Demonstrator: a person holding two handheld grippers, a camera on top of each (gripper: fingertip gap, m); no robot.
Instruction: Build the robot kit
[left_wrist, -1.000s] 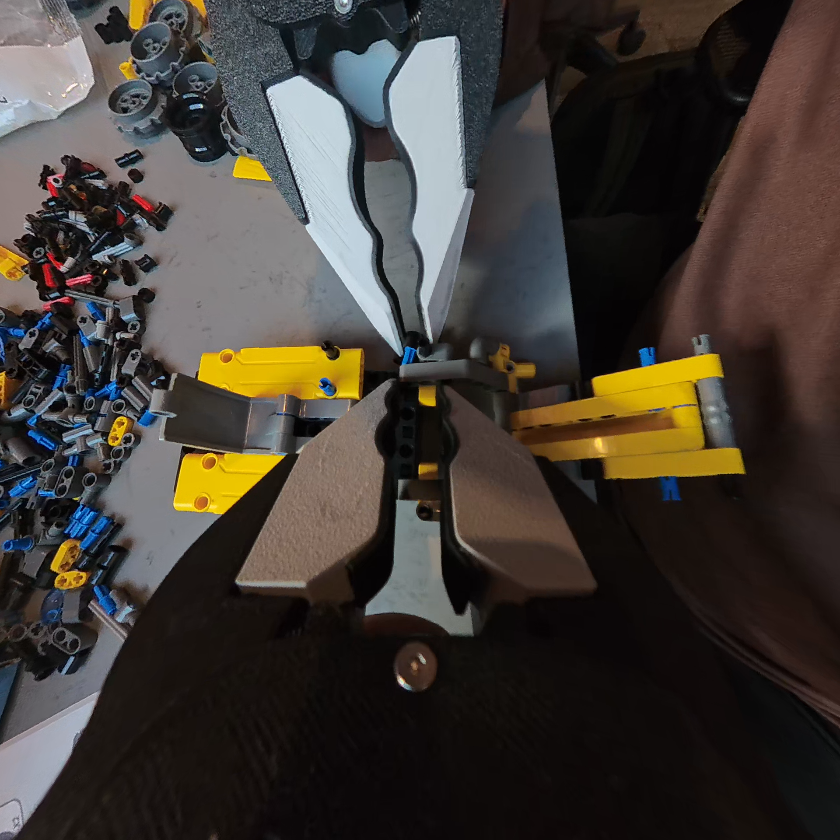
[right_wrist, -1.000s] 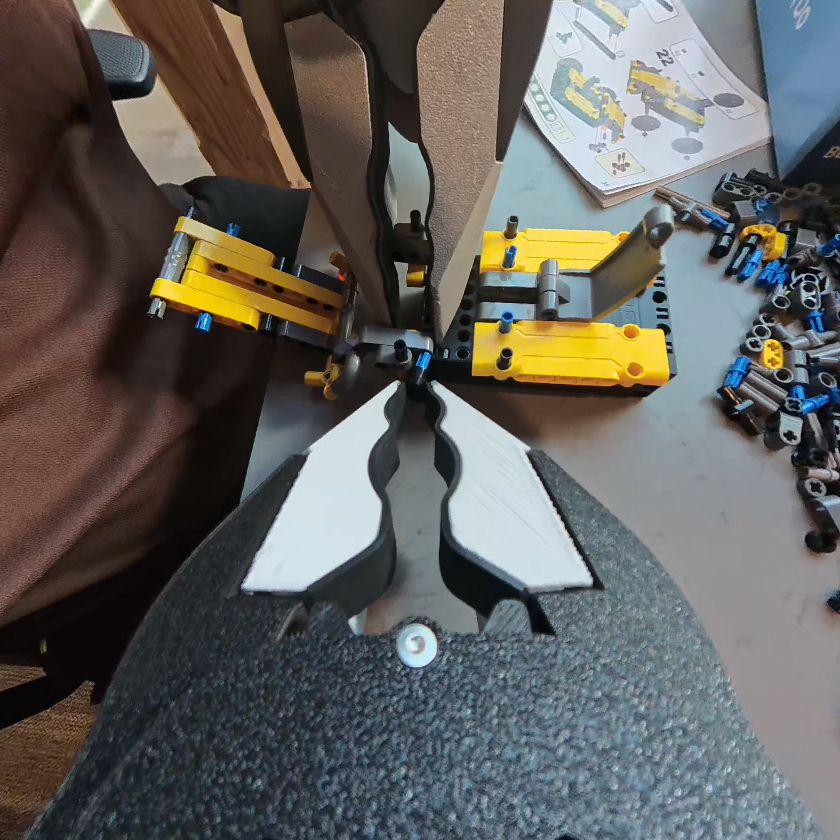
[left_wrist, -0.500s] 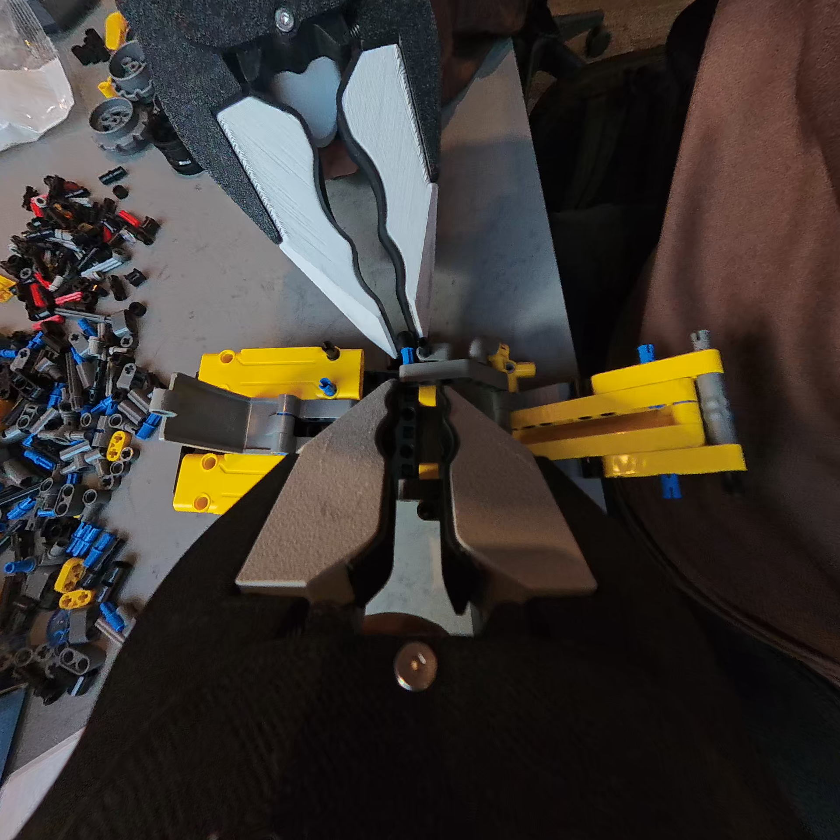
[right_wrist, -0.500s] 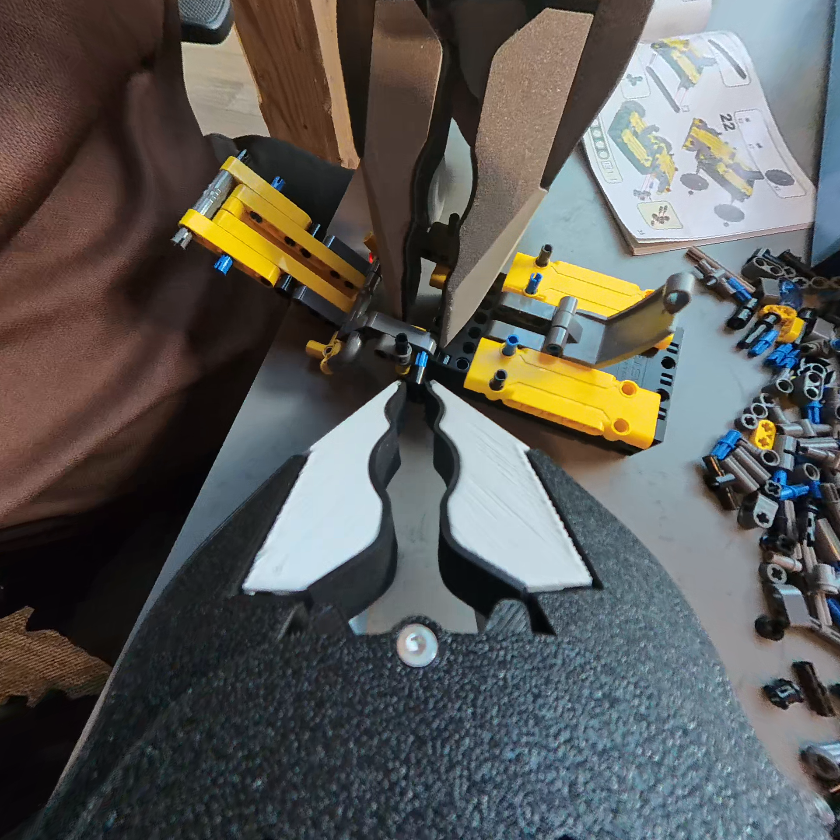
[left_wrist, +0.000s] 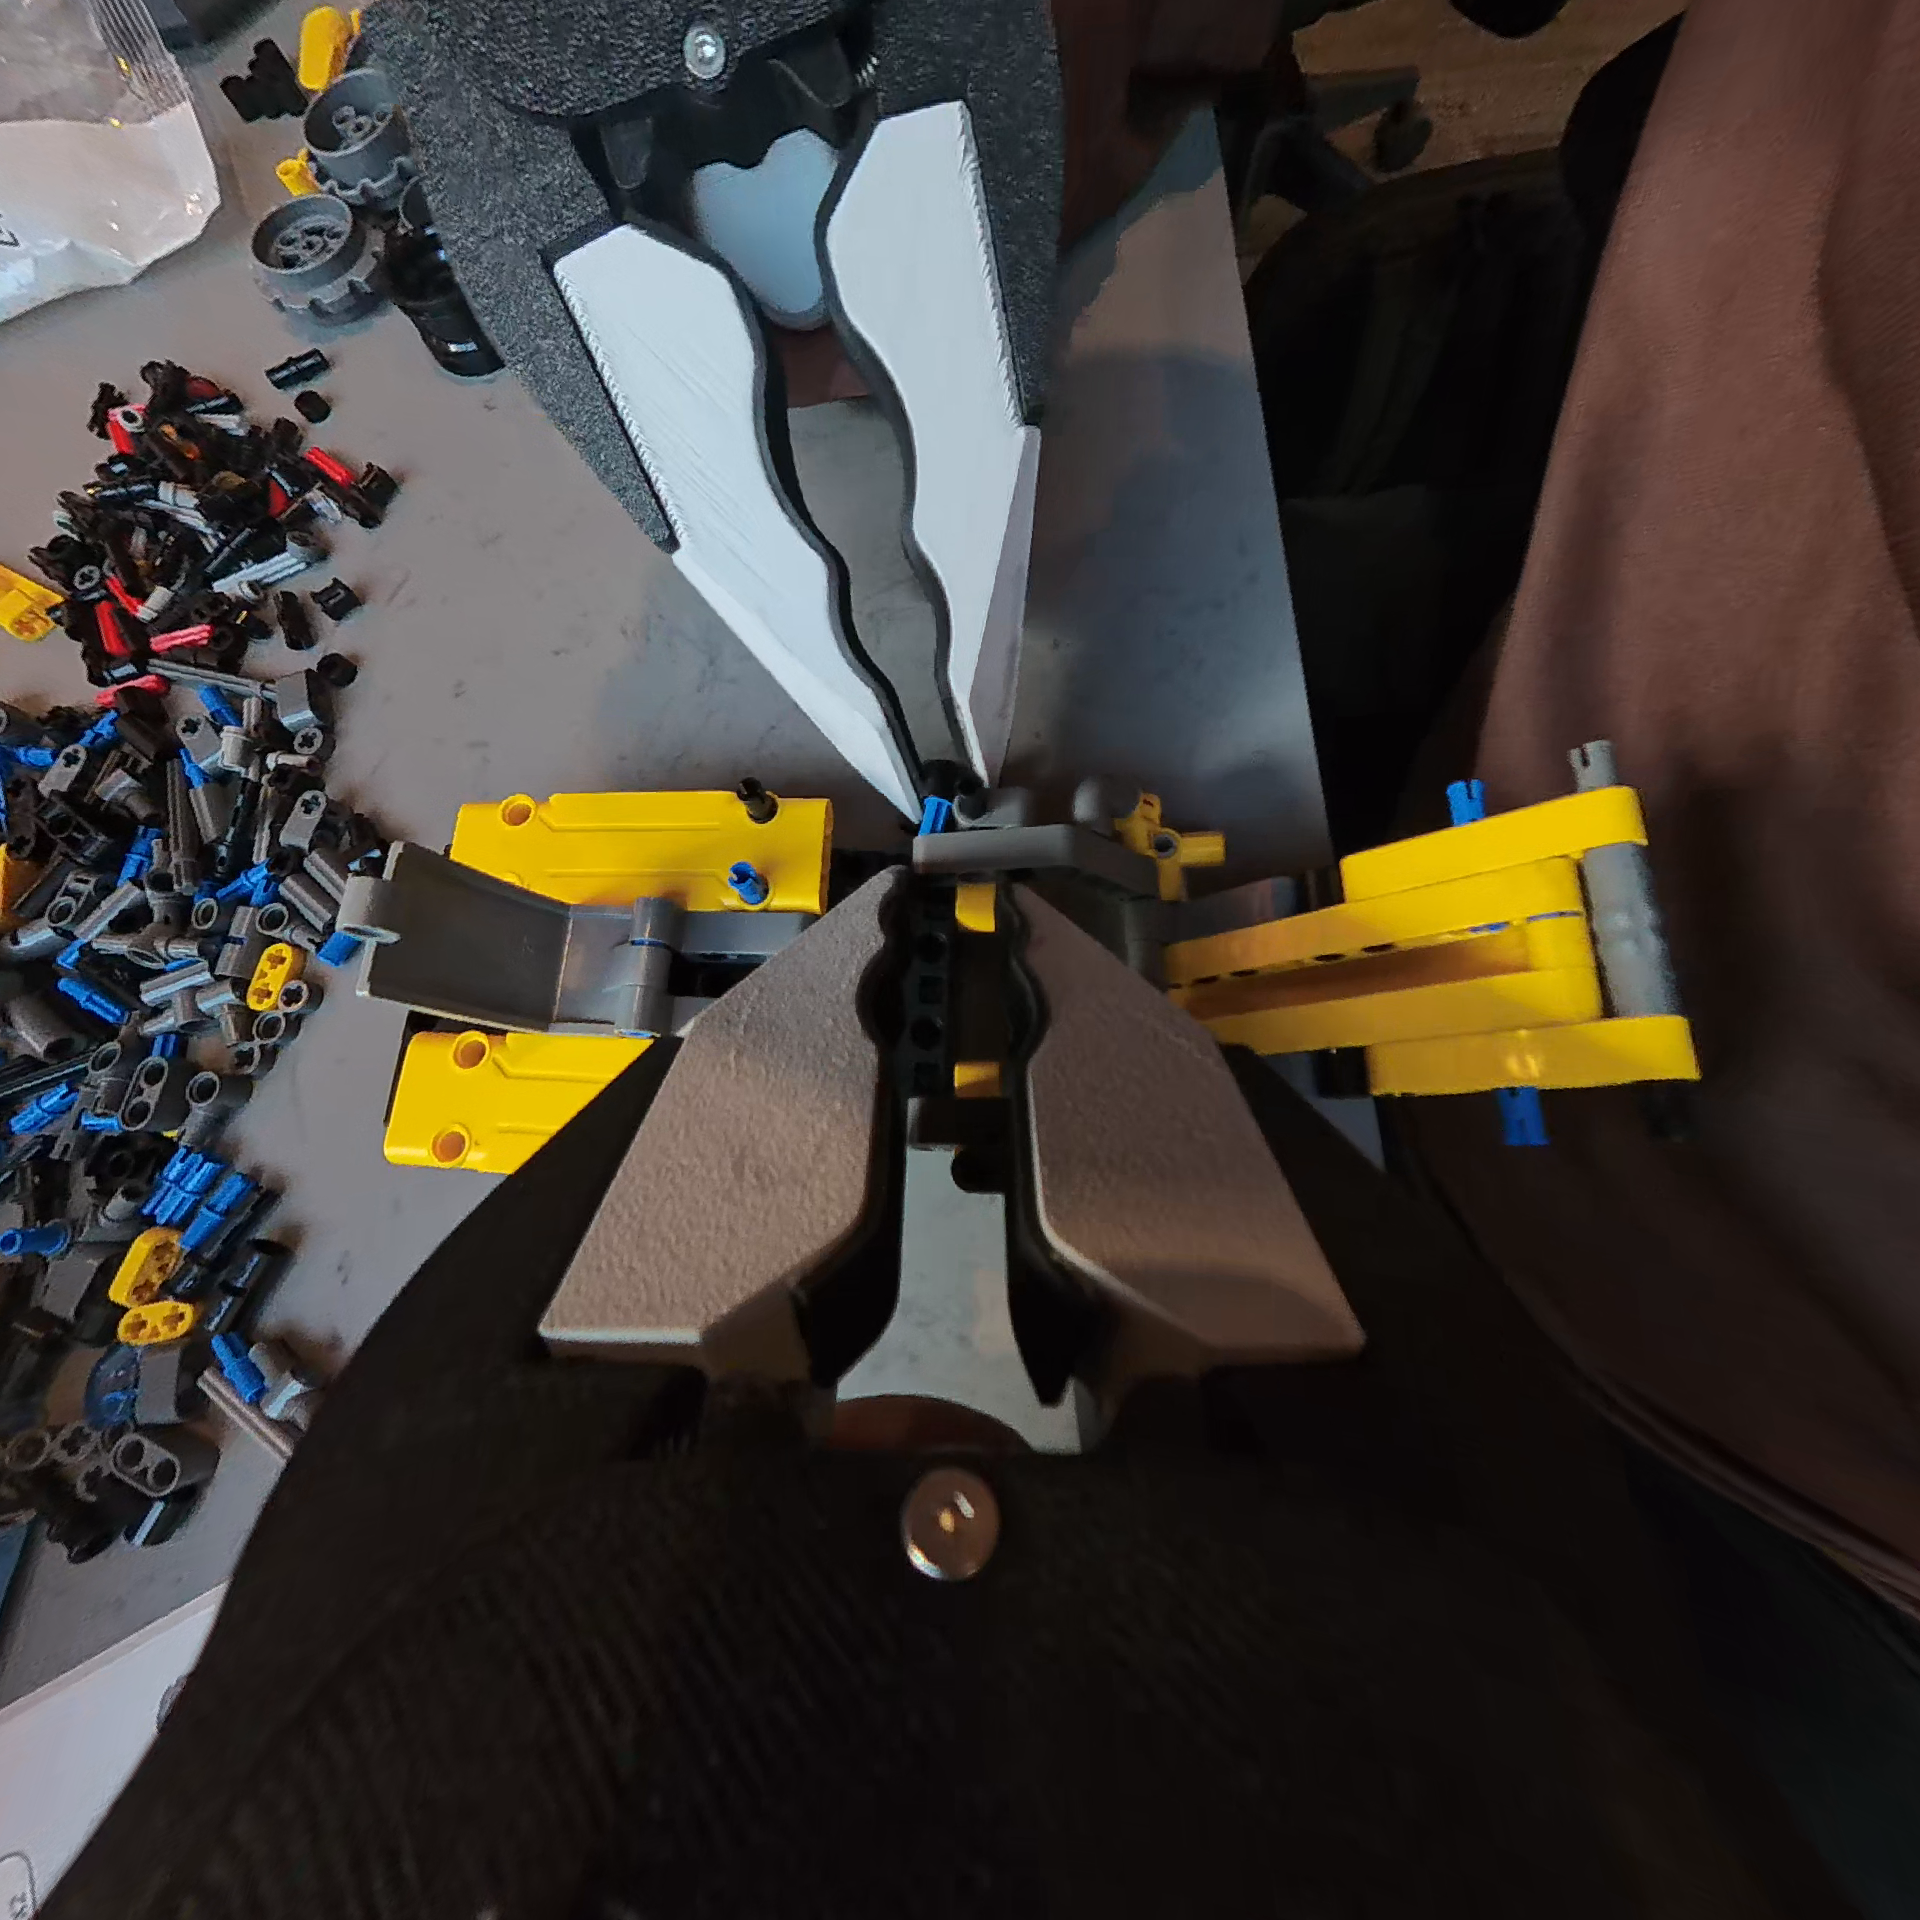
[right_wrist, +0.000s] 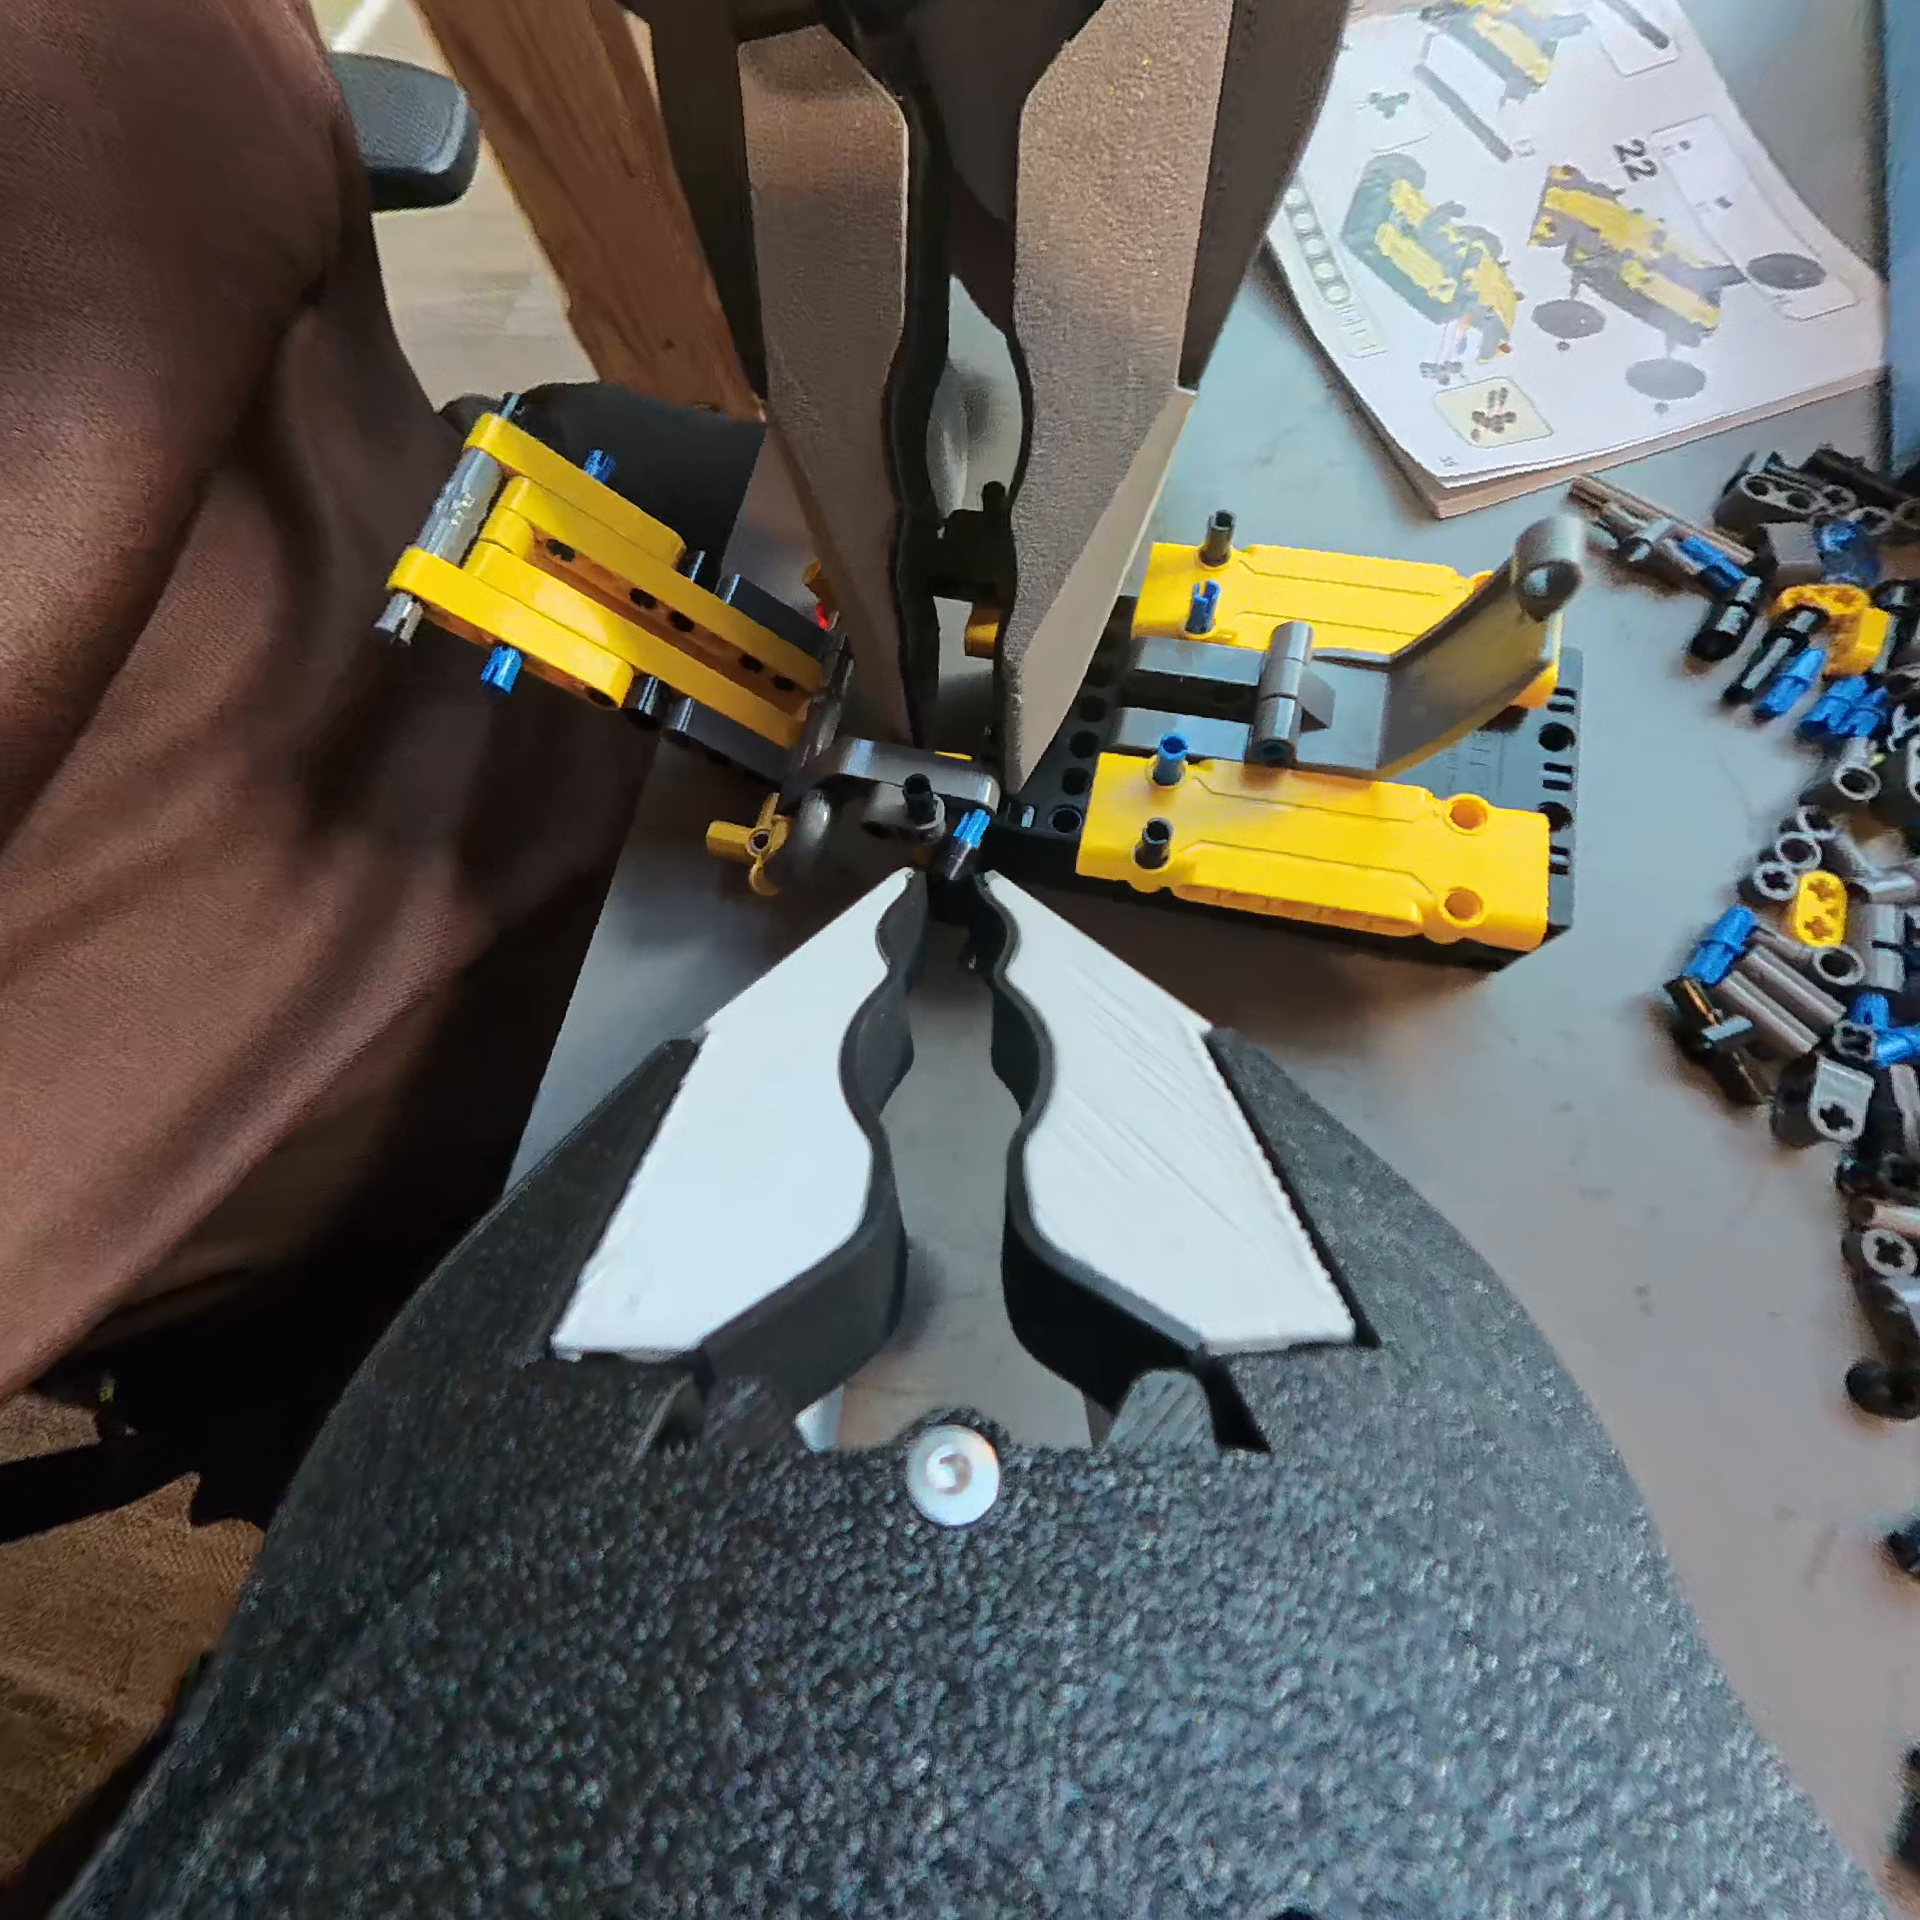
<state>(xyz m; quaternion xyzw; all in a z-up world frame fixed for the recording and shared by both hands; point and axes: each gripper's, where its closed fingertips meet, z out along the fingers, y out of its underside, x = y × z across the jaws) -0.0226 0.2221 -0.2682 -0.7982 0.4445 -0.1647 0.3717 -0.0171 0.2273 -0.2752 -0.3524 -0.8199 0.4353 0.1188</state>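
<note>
Yellow brick model (left_wrist: 644, 852) clamped in left tool (left_wrist: 951, 914), right tool (right_wrist: 948, 883) pinching its pin.

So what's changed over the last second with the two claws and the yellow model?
Little. The right claw swung round the blue pin it pinches, its body shifting sideways while its tips stayed put. The left claw stays clamped on the yellow and black brick model, which has not moved on the table. Nothing was released.

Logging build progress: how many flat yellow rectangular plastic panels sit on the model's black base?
2, right wrist view: far yellow panel beyond the grey hinged flap, near yellow panel before it. None looks hidden.
</note>
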